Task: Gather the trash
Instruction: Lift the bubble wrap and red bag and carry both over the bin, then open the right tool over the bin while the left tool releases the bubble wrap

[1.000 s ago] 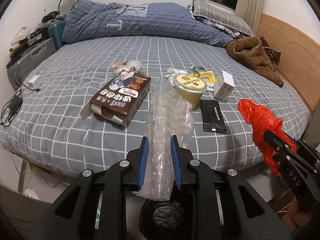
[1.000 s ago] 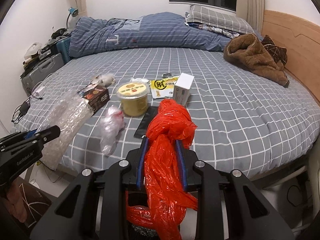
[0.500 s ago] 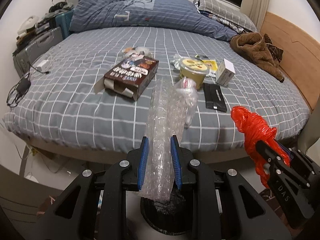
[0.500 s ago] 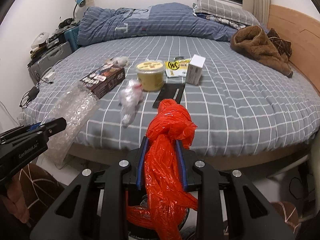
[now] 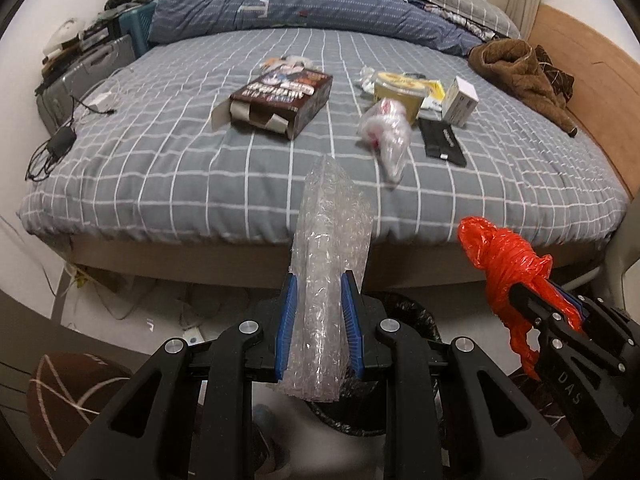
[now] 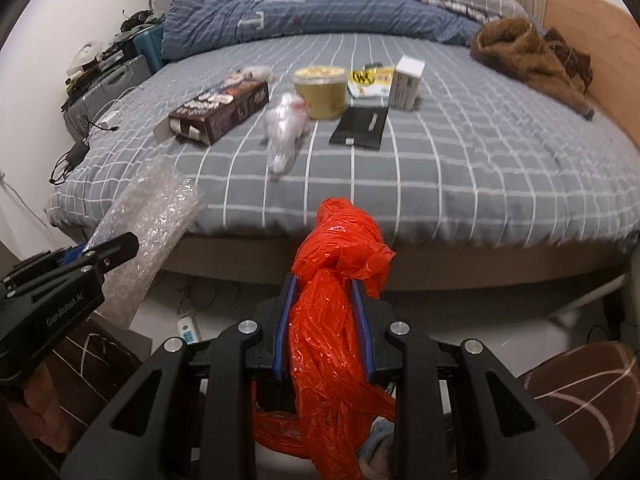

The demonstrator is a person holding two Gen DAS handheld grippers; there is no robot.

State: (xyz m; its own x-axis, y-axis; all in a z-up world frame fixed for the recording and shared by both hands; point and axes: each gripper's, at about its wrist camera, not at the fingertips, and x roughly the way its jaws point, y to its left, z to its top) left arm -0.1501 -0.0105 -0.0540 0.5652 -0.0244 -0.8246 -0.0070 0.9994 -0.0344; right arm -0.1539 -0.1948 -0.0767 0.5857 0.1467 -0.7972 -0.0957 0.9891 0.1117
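Observation:
My left gripper (image 5: 319, 280) is shut on a roll of clear bubble wrap (image 5: 332, 248), held off the near edge of the bed over a black-lined bin (image 5: 404, 312). My right gripper (image 6: 324, 284) is shut on a knotted red plastic bag (image 6: 340, 264); it also shows in the left wrist view (image 5: 504, 256). The bubble wrap shows in the right wrist view (image 6: 152, 216) too. On the bed lie a brown carton (image 5: 280, 100), a crumpled clear bag (image 5: 388, 132), a yellow-lidded tub (image 5: 398, 88), a black packet (image 5: 442, 142), a white box (image 5: 460, 100) and a yellow wrapper (image 6: 370, 78).
The bed (image 5: 200, 168) has a grey checked cover, a blue duvet (image 5: 280, 0) at the back and a brown garment (image 5: 520, 72) at right. A suitcase (image 5: 80, 80) and cables (image 5: 56, 144) are at left. A brown ball (image 5: 72, 400) lies on the floor.
Both grippers have drawn back from the bed and lowered, each keeping its load. The bed edge and floor under it now show, and the bin sits below the left gripper.

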